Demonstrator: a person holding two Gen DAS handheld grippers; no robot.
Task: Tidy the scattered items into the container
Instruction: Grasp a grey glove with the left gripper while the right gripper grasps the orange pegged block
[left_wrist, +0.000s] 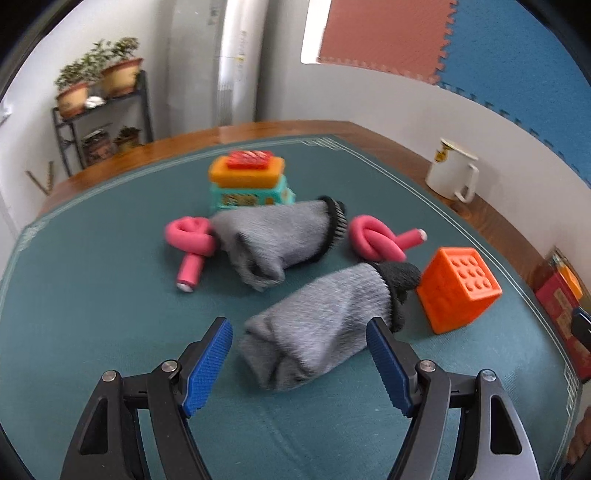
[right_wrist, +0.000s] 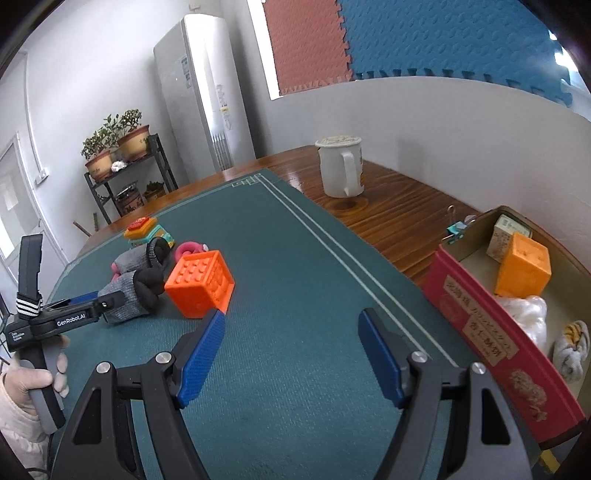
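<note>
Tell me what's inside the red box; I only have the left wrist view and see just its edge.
Observer: The right wrist view looks into the red box. An orange cube sits at its far end.
Operator: Report what else is in there.
Observer: A rolled sock with yellow stripes lies near the front, with something white and crumpled between it and the cube.
Operator: Give me the right gripper's state.
Observer: The right gripper is open and empty over the green mat.
Operator: Say how my left gripper looks from there.
Observer: The left gripper is at the cuff end of the nearest grey sock, beside the orange block. A hand holds its handle.
</note>
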